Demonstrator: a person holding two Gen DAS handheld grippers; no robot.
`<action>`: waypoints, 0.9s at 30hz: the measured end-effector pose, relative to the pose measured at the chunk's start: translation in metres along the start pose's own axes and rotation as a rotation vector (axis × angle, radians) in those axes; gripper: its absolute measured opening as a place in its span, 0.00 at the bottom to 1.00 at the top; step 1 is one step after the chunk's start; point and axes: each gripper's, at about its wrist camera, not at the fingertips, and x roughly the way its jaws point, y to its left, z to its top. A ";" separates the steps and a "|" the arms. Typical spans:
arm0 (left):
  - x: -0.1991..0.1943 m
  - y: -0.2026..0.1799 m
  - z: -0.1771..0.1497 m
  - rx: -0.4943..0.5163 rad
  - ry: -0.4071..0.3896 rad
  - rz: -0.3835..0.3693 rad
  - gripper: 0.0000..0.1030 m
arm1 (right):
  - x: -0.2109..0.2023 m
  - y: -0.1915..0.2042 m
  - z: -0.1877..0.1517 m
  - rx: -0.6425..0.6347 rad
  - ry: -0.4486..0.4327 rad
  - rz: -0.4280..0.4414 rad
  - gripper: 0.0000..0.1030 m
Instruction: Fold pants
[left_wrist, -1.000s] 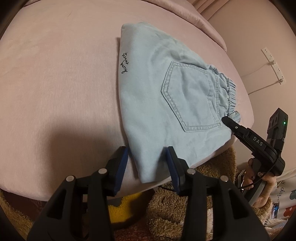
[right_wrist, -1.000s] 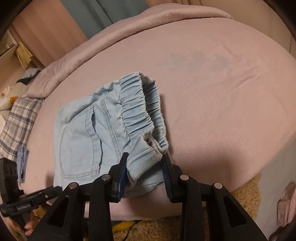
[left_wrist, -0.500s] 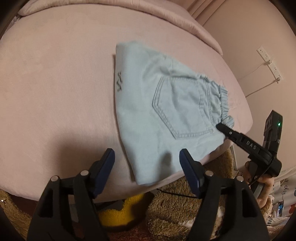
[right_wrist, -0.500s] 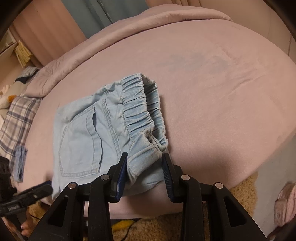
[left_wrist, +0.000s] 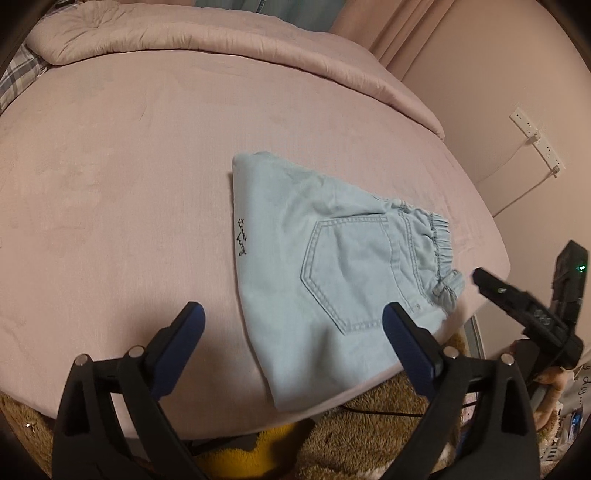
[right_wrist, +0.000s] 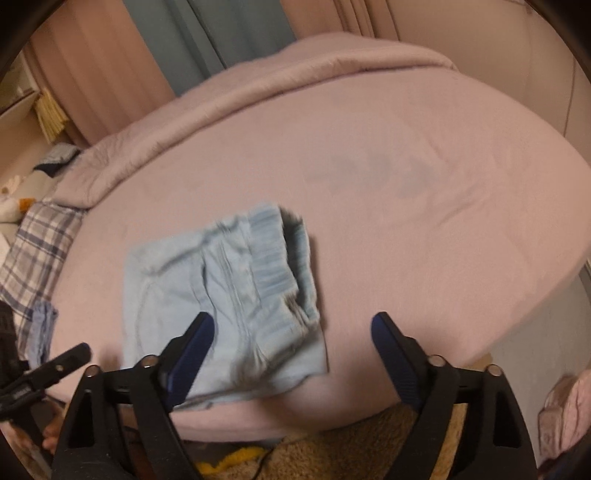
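Pants (left_wrist: 325, 266) lie folded in a compact light-blue bundle on the pink bed (left_wrist: 122, 192), back pocket (left_wrist: 351, 269) up, elastic waistband (left_wrist: 439, 251) on the side toward the wall, near corner of the bundle right at the bed's front edge and slightly draped over it. Left gripper (left_wrist: 293, 332) has just been opening, jaws now spread wide, nothing pinched, pads hovering either side of the bundle's near corner, apart from the cloth. Right gripper (right_wrist: 291, 338) likewise just opened, jaws spread, waistband end (right_wrist: 280, 266) released and lying free below them; this view is motion-blurred. Fold looks done or nearly so. Risks, as I judge: the corner hanging at the bed edge could slide off toward the brown rug (left_wrist: 369, 417) if bumped; a pad catching the waistband on the way out would drag the top layer open; the springy elastic may loosen the stack by itself.
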 end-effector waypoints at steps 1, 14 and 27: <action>0.004 0.001 0.001 -0.004 0.005 0.006 0.94 | -0.001 -0.001 0.003 -0.001 -0.009 0.010 0.90; 0.058 0.018 0.005 -0.073 0.087 -0.034 0.90 | 0.062 -0.016 0.000 0.063 0.128 0.196 0.90; 0.064 0.045 0.012 -0.232 0.095 -0.238 0.32 | 0.074 0.006 0.005 0.023 0.136 0.262 0.51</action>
